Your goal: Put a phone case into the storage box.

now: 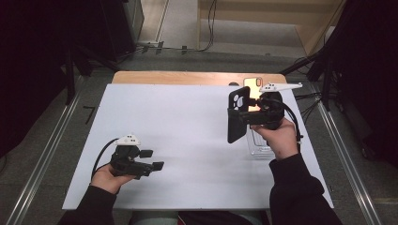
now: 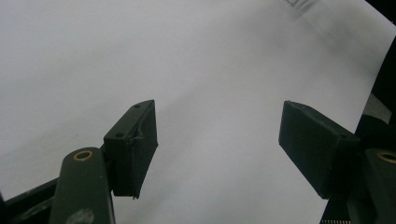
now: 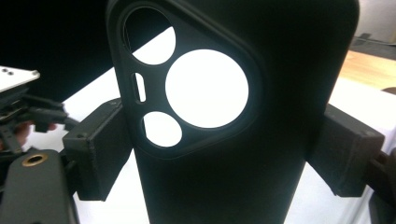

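Right gripper [image 1: 244, 112]: jaws closed across the width of a black phone case [image 1: 238, 114], one pad on each long edge. The case is lifted clear of the bench [image 1: 187, 140], held upright, camera cut-out end up. In the right gripper view the case [image 3: 233, 116] stands between my two pads, and the cut-outs show white bench through them.

Left gripper [image 1: 152, 159]: low over the near left part of the white bench, jaws wide apart, nothing between them. The left gripper view shows both pads spread over bare white surface.

Just behind and under my right hand [image 1: 281, 138] lies a clear plastic tray [image 1: 260, 147] on the bench. A phone [image 1: 253, 86] with an orange-lit face lies at the far edge, partly hidden by the gripper.

Risks, as I judge them:
- The case is thin and flexible; the pads press only on its edges. Too much squeeze could bow it or pop it out sideways.
- The grip sits near the middle with the length unsupported, so a quick wrist turn could let it pivot between the pads.
- Lowering it blind could knock the tray or the phone, which sit close by.
- Left gripper is well apart from the case; a handover would need a long reach.
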`<act>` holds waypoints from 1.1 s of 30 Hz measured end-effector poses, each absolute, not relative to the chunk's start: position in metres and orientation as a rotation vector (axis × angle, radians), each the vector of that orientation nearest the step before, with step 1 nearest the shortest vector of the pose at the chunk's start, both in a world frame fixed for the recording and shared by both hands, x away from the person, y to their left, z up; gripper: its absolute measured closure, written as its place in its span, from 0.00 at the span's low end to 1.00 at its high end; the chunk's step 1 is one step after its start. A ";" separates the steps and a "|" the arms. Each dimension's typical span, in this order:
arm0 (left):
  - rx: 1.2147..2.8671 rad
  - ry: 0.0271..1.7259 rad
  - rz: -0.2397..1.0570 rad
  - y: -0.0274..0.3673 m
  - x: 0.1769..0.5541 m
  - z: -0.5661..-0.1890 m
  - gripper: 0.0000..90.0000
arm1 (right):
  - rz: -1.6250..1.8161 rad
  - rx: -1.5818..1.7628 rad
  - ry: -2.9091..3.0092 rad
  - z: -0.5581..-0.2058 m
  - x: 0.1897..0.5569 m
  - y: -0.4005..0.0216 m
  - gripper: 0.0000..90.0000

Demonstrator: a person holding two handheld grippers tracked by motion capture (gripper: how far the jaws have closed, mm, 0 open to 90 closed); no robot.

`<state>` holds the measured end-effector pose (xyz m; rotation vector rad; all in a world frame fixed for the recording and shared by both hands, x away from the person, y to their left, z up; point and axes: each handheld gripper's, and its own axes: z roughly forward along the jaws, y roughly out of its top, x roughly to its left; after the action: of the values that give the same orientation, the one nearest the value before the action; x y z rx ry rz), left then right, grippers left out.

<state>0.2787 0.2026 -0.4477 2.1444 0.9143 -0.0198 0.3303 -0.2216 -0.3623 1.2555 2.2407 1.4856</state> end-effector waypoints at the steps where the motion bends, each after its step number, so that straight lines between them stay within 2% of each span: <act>1: 2.142 0.919 -0.017 0.203 0.279 -0.448 0.31 | 1.475 1.262 2.229 -0.362 0.331 -0.223 0.15; 33: 2.117 0.969 -0.009 0.213 0.277 -0.450 0.31 | 1.283 1.540 1.837 -0.383 0.365 -0.286 0.15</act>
<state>0.2769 0.2126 -0.4502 2.1173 0.9687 -0.0092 0.3651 -0.2861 -0.3828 1.5405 1.8370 1.2834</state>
